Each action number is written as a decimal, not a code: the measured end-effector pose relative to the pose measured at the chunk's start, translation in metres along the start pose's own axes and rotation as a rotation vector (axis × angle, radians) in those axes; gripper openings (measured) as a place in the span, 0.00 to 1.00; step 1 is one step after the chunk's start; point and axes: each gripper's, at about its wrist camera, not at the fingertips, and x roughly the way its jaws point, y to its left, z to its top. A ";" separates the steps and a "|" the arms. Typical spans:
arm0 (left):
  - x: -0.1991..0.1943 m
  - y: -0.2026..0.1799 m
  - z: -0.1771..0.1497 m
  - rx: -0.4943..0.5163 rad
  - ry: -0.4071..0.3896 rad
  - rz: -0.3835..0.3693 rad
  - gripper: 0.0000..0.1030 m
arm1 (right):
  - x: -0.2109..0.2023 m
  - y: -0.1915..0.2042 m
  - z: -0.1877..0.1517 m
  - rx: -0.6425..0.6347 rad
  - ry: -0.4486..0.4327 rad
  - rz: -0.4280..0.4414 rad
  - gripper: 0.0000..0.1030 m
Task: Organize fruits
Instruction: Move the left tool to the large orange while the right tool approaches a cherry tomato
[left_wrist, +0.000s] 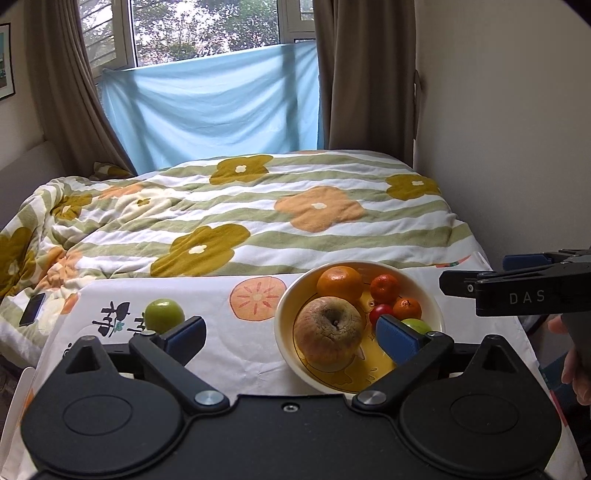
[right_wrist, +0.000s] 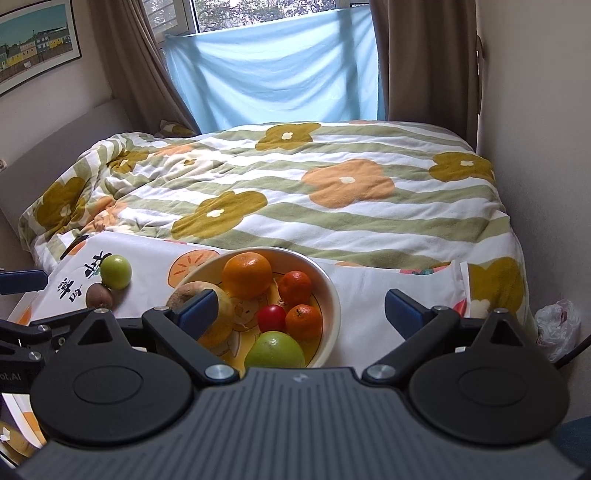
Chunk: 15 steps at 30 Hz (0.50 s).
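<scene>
A cream bowl (left_wrist: 284, 314) (right_wrist: 330, 291) on the clothed table holds a large wrinkled apple (left_wrist: 328, 334), a big orange (left_wrist: 340, 283) (right_wrist: 246, 274), two small tangerines (left_wrist: 385, 288) (right_wrist: 294, 287), a red tomato (right_wrist: 271, 318) and a green fruit (right_wrist: 275, 349). A green apple (left_wrist: 164, 315) (right_wrist: 116, 271) and a brown kiwi (right_wrist: 98, 295) lie on the cloth left of the bowl. My left gripper (left_wrist: 291, 338) is open and empty, above the bowl's left side. My right gripper (right_wrist: 303, 308) is open and empty, above the bowl's right side; it also shows in the left wrist view (left_wrist: 517, 291).
The table wears a white cloth with persimmon prints (left_wrist: 258, 297). Behind it is a bed with a flowered quilt (left_wrist: 258, 214). A phone (left_wrist: 32, 308) lies on the quilt at left. A wall is at right; a plastic bag (right_wrist: 557, 328) sits on the floor.
</scene>
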 end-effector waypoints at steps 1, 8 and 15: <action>-0.008 0.003 -0.001 -0.011 -0.011 0.011 0.98 | -0.004 0.002 0.001 0.001 0.000 0.005 1.00; -0.047 0.031 -0.009 -0.054 -0.067 0.105 1.00 | -0.025 0.023 0.002 -0.007 -0.019 0.072 1.00; -0.060 0.081 -0.023 -0.063 -0.044 0.153 1.00 | -0.033 0.056 -0.001 -0.033 -0.017 0.121 1.00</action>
